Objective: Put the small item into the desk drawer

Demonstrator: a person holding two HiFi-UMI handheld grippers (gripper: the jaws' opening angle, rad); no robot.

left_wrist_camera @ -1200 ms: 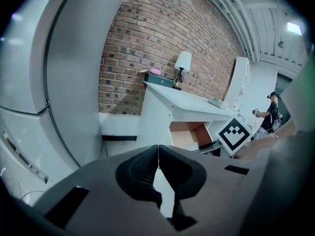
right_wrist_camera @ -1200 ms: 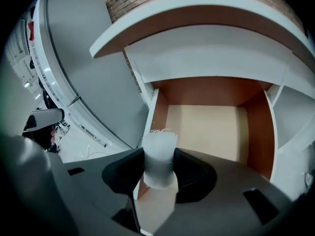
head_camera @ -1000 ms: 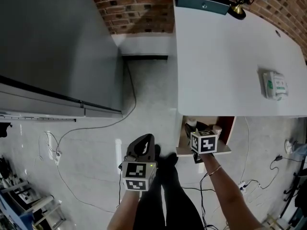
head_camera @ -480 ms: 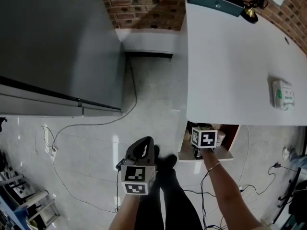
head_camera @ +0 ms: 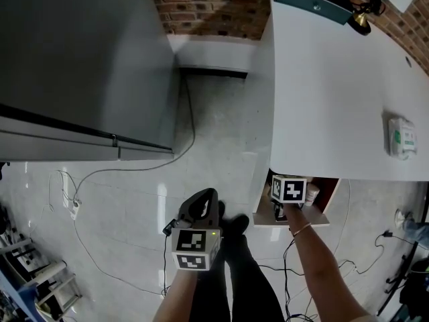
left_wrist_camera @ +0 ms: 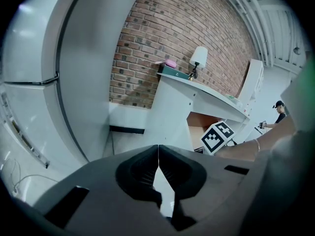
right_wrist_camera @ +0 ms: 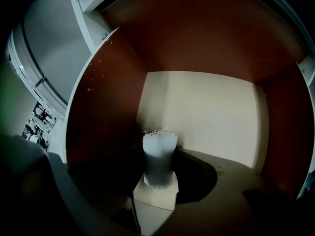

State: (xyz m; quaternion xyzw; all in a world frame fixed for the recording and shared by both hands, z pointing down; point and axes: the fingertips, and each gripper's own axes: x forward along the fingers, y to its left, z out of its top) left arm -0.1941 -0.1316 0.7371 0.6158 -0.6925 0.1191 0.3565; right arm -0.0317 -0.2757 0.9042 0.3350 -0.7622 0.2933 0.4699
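Small item (right_wrist_camera: 158, 154), pale and frayed at its top, is shown gripped between the jaws of the right tool (right_wrist_camera: 158, 173), which is pointed steeply down into the open desk drawer (right_wrist_camera: 106, 112) under the near edge of the white bench (head_camera: 335, 99). The item is held inside the drawer, framed by its brown walls and above its cream floor (whether that floor is touched cannot be told). In the head view the right tool's marker cube (head_camera: 288, 190) is seen at the drawer's mouth. The left tool (left_wrist_camera: 158, 154) is held well apart to the left, over the grey room floor (head_camera: 221, 139), its jaws closed together with nothing between them. On the bench, a white packet (head_camera: 401, 137) is seen at the right and a dark box (head_camera: 315, 2) at the far end, by the brick wall (head_camera: 208, 5). A cable (head_camera: 134, 170) is trailed across the room floor.
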